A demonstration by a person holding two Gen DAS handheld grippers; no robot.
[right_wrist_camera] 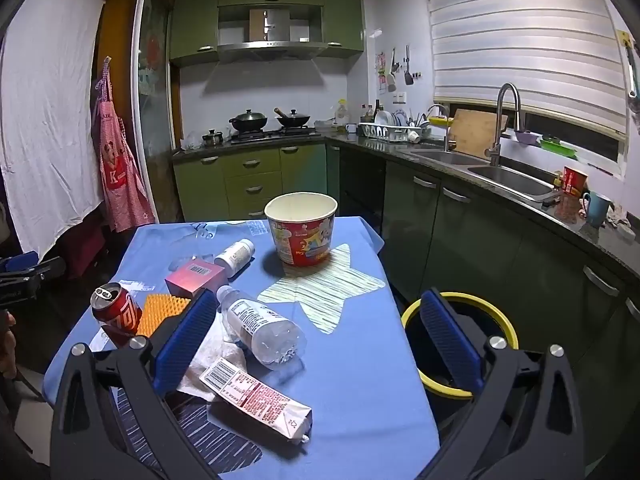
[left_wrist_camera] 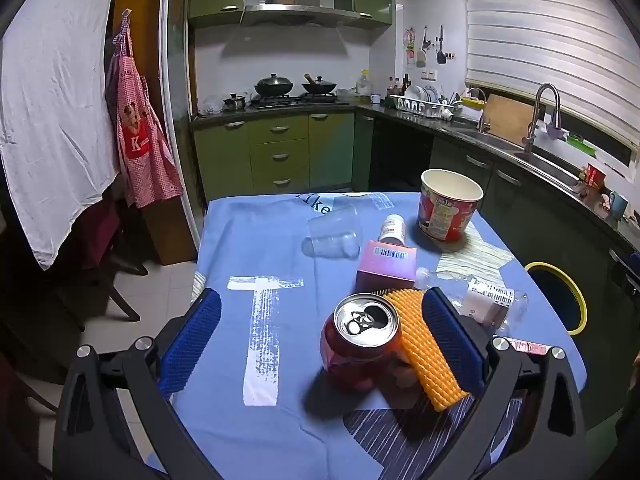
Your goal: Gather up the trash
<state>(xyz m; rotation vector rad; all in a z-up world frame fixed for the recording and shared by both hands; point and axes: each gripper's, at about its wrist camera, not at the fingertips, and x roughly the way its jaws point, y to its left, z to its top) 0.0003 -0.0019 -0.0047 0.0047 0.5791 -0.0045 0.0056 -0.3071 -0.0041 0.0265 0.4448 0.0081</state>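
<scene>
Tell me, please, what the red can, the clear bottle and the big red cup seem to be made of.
Red can: probably aluminium, with a shiny silver top and pull-tab opening. Clear bottle: thin transparent plastic, crinkled. Big red cup: likely coated paper, with a matte cream inside and glossy print.

Both wrist views low over table [left_wrist_camera: 256,240], facing kitchen, sharing clutter

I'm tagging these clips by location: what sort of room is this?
A home kitchen, most likely. A gas stove with woks sits under a range hood, a sink with a tall faucet lies along the counter, and a dish rack holds plates.
</scene>
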